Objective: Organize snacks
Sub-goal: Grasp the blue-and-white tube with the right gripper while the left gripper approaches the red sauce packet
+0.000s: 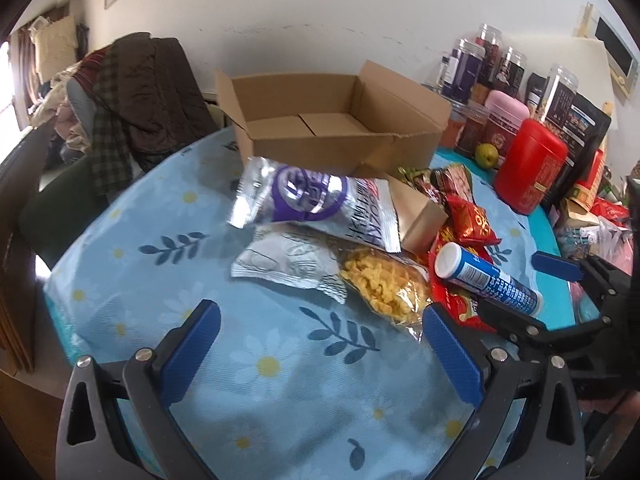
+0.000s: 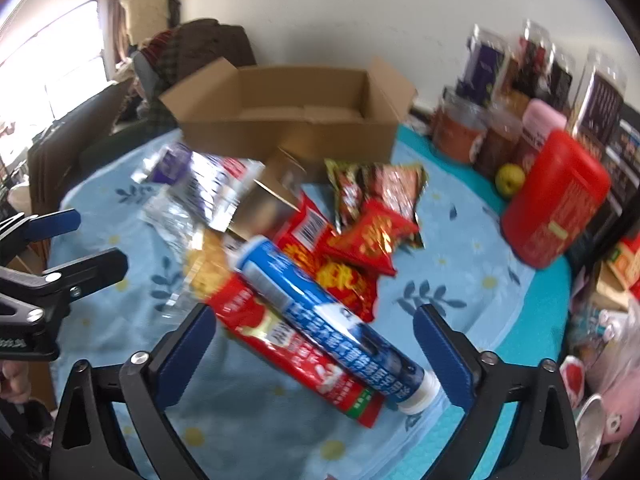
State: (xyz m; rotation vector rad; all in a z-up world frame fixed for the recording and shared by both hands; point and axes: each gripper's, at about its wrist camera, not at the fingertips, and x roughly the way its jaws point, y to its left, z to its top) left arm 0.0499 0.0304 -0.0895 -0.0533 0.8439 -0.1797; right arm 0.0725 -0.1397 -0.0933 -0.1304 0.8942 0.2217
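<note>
Near the middle of the table (image 1: 120,280), a heap of snacks is seen in front of an empty cardboard box (image 1: 340,128) at the far side. A blue tube (image 2: 328,320) lies across a red packet (image 2: 288,344), between the widely spread fingers of the right gripper (image 2: 316,356), which hold nothing. The left gripper (image 1: 320,348) is likewise wide open and empty, just short of a crinkly yellow snack bag (image 1: 380,288). The tube is judged stiff, light and slick, best taken across its middle; the bags are soft and would be pinched at an edge.
</note>
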